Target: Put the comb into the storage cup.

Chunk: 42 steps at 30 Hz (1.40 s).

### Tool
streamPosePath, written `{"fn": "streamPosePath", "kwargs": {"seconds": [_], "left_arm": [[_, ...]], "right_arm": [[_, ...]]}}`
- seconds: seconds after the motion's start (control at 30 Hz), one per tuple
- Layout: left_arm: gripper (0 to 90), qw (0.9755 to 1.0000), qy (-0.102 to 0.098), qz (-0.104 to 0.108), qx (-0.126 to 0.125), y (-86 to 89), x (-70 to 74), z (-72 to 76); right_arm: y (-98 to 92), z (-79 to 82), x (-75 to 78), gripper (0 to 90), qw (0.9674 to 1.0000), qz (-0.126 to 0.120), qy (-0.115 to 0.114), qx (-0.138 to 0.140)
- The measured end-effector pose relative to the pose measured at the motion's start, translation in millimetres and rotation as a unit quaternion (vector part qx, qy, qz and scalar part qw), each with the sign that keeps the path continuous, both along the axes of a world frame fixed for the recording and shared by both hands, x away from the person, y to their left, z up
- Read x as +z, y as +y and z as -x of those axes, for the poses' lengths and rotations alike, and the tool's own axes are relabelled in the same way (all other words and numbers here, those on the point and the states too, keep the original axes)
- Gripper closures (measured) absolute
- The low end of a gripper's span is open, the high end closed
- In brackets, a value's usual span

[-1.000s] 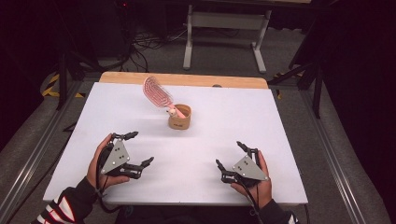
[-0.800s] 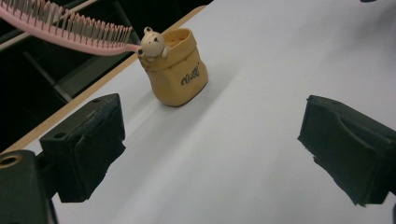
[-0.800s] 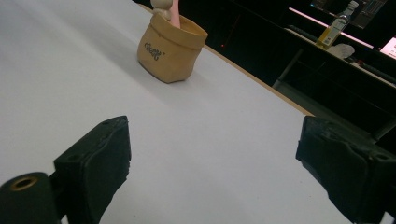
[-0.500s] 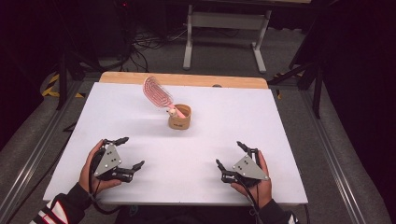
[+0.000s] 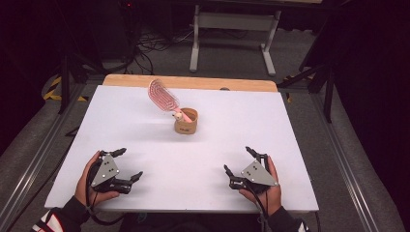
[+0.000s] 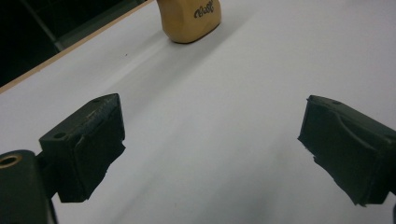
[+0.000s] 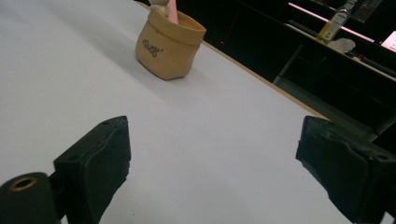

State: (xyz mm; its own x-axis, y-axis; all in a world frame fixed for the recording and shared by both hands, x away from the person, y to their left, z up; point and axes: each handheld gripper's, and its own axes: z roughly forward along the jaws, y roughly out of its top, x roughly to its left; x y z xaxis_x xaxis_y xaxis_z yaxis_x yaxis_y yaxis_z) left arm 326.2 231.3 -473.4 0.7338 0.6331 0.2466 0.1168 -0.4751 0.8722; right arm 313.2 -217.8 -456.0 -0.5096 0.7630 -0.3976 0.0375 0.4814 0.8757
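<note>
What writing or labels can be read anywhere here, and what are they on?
Tan pot: a dark cursive word on its side, also seen in the left gripper view, too stylised and blurred to read for certain.
Bottle on the far shelf: its label is too small to read.
No other text shows.

Bare counter (image 5: 270,125) lies open ahead of both my jaws; only the tan cup (image 5: 186,122) with its pink brush (image 5: 162,94) stands mid-counter.

Hairbrush (image 5: 163,95) is stood in pouch-shaped holder (image 5: 186,121), mid-table (image 5: 290,125); 2 grippers, left (image 5: 126,164) and right (image 5: 238,162), are held near front edge.
</note>
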Motion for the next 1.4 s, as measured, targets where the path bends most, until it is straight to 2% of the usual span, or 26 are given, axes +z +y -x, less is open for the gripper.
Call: {"fn": "streamPosePath", "kwargs": {"seconds": [0.1, 0.2, 0.57, 1.0, 1.1, 1.23, 1.4], "left_arm": [[7.5, 0.9999, 0.007, 0.0, 0.007, 5.5, -2.9, 0.8], [7.1, 0.9997, 0.016, 0.01, 0.014, 11.2, -4.3, 0.7], [6.8, 0.9996, 0.008, 0.016, 0.02, 12.0, -1.1, 4.3], [6.7, 0.9997, -0.004, 0.025, 0.003, 7.9, 2.6, 8.1], [6.6, 0.9998, -0.009, 0.019, 0.0, 6.4, 3.6, 9.2], [6.5, 0.9996, -0.008, 0.028, -0.001, 6.7, 4.7, 9.1], [6.5, 0.9996, -0.007, 0.026, -0.001, 5.4, 5.1, 8.7]], "right_arm": [[-0.3, -0.3, -0.2, 10.2, 1.0, -0.002, 0.001, -0.001], [-0.7, -0.1, -0.7, 10.3, 1.0, -0.001, 0.003, 0.0], [-2.1, 0.5, -1.2, 10.2, 1.0, 0.002, 0.001, 0.002], [-1.9, 1.6, 0.8, 10.2, 1.0, 0.001, -0.004, -0.001], [-0.5, 2.1, 1.4, 10.2, 1.0, 0.0, -0.004, 0.0], [0.5, 1.8, 0.4, 10.2, 1.0, 0.003, -0.003, 0.001], [-0.9, 0.7, -0.4, 10.2, 1.0, 0.001, 0.0, 0.0]]}}
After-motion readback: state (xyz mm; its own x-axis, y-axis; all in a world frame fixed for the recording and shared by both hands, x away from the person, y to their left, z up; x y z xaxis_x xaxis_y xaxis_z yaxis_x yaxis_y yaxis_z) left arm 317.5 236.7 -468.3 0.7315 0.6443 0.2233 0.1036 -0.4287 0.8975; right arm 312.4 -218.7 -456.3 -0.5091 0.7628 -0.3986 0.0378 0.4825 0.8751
